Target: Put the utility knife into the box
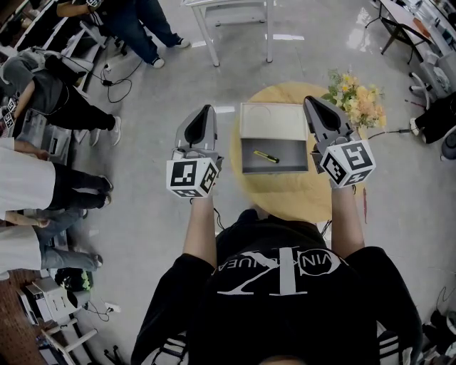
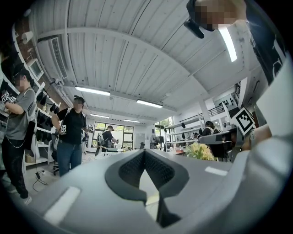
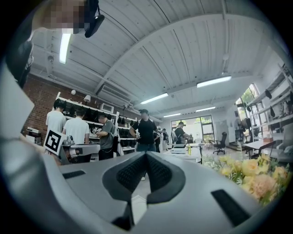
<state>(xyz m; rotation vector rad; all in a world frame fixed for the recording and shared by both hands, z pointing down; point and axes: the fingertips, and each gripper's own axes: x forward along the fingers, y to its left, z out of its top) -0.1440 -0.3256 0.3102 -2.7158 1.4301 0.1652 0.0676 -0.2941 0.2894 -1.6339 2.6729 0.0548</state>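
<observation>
The yellow utility knife lies inside the grey box, whose pale lid stands open at the far side. The box rests on a round wooden table. My left gripper is raised left of the box, shut and holding nothing. My right gripper is raised over the box's right edge, shut and holding nothing. In the left gripper view the left gripper points across the room with its jaws together. In the right gripper view the right gripper does the same. Neither gripper view shows the knife or box.
A bunch of yellow flowers stands at the table's far right, also as flowers in the right gripper view. Several people stand or sit to the left. A white table frame is beyond. Cables lie on the floor.
</observation>
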